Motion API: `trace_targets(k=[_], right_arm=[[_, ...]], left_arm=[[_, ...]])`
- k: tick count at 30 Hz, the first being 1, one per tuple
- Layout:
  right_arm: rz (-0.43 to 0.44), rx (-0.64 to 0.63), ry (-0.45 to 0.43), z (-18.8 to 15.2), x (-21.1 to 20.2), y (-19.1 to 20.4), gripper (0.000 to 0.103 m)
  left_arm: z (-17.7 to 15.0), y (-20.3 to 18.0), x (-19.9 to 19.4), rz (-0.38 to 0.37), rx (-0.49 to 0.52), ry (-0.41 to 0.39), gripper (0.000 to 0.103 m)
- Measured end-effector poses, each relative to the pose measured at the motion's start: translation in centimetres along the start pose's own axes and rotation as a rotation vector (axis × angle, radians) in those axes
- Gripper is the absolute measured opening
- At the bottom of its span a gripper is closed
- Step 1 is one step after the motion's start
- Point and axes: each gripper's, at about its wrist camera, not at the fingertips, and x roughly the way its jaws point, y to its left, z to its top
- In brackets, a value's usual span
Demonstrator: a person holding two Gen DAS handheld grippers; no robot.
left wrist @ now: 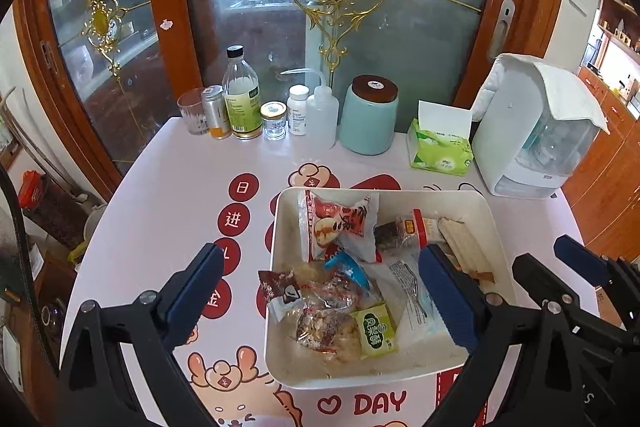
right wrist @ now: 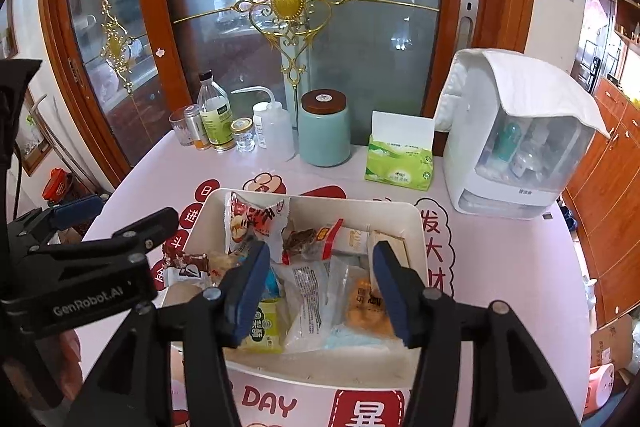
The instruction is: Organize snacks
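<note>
Snack packets fill the white tray on the surface. Both the left tongs and the right tongs hover above the tray, spread apart, gripping nothing.

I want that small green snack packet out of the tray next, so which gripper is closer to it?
Left, narrowly. The left gripper hangs open above the tray, the green packet between its fingers. The right gripper is open too, and the packet sits under its left finger.
</note>
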Motion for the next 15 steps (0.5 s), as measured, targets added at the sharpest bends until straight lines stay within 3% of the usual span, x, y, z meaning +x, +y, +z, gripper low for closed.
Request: trace_targets(k=[15], right_arm=[[0.039,0.057,0.008,-3.8,-4.2,-0.5,0.056]], left_arm=[[-3.8,-1.0,-6.2,0.001,0.023,-0.039,0.098]])
